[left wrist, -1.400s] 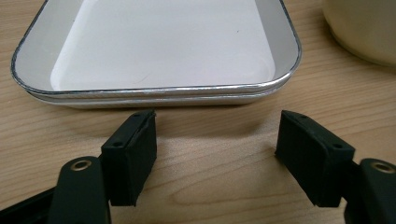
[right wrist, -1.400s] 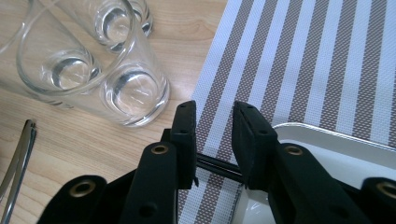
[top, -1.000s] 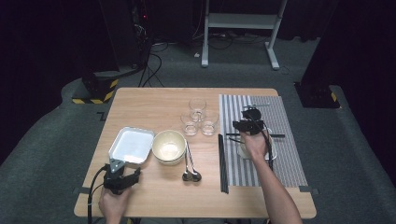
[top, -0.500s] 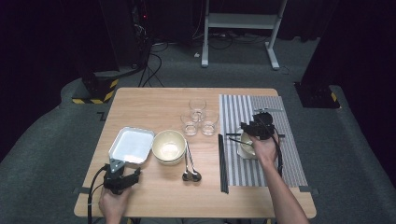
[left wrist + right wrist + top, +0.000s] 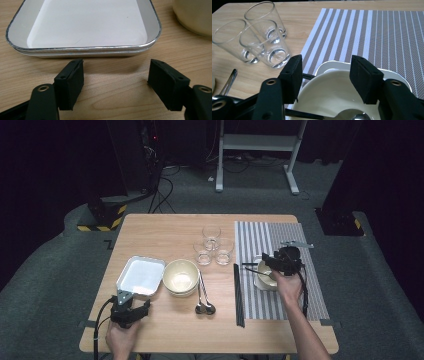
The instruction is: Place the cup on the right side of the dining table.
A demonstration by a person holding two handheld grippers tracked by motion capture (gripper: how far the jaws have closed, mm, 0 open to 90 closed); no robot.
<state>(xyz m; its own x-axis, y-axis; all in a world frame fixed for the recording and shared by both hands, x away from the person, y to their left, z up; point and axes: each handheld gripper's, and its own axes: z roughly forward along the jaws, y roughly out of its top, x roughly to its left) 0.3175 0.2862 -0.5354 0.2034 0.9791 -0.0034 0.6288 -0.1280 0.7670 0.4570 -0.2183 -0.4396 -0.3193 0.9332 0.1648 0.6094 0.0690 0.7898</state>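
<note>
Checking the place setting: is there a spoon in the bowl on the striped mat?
Yes, a spoon lies inside the cream bowl.

In the high view the wooden table (image 5: pixel 165 235) is evenly lit from overhead, while the floor and surroundings beyond it fall off into near-black with little detail. In the left gripper view the white tray (image 5: pixel 85 22) ahead of the jaws is bright, nearly washed out, with a thin glint along its metal rim; a soft shadow lies on the wood between the jaws, which are slightly soft in focus. In the right gripper view the drinking glasses (image 5: pixel 259 40) ahead and to the left carry small highlights, and the striped placemat (image 5: pixel 374 32) stays sharp.
</note>
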